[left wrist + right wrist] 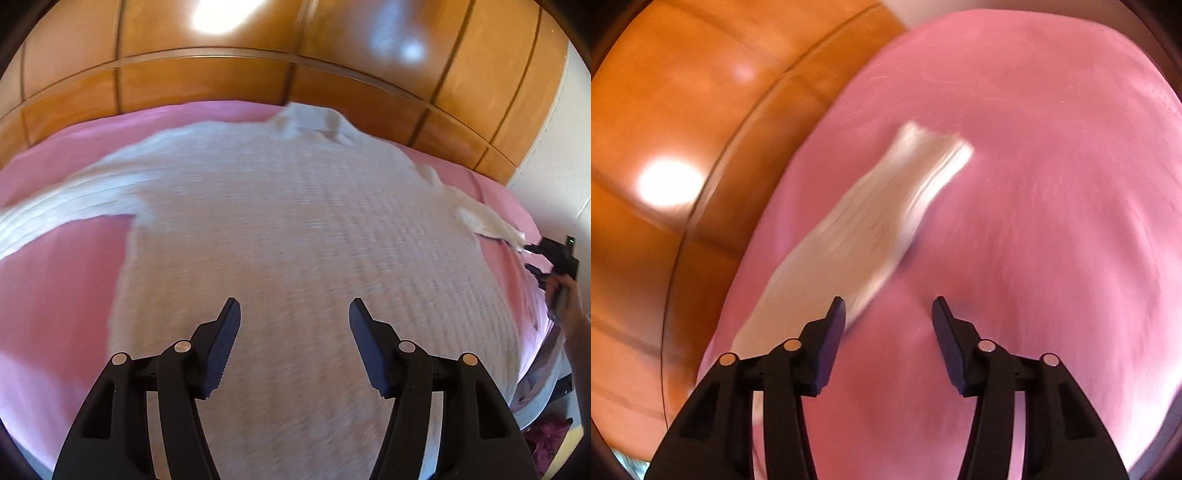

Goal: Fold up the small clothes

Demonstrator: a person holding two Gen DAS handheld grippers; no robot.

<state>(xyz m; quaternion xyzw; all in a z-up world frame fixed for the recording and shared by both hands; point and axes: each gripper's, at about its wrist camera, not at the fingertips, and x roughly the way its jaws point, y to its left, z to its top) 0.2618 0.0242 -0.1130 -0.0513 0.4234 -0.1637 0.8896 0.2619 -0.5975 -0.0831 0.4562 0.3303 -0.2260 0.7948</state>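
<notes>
A white knitted sweater [295, 229] lies flat on the pink bedspread [62, 295], collar toward the wooden headboard, both sleeves stretched out sideways. My left gripper [294, 314] hovers open over the sweater's lower body with nothing between its fingers. In the left wrist view the right gripper [532, 258] appears at the far right, just off the cuff of the right sleeve [491, 225], held by a hand [569, 306]. In the right wrist view my right gripper [888, 310] stands open above the pink bedspread [1034, 221], and the white sleeve [871, 221] runs diagonally just left of its left finger, free of the pads.
A glossy wooden headboard [258, 74] runs along the far side of the bed and shows as wooden panelling [665, 184] at the left of the right wrist view. A white wall [554, 184] stands past the bed's right edge. Dark pink fabric [550, 435] lies low at the right.
</notes>
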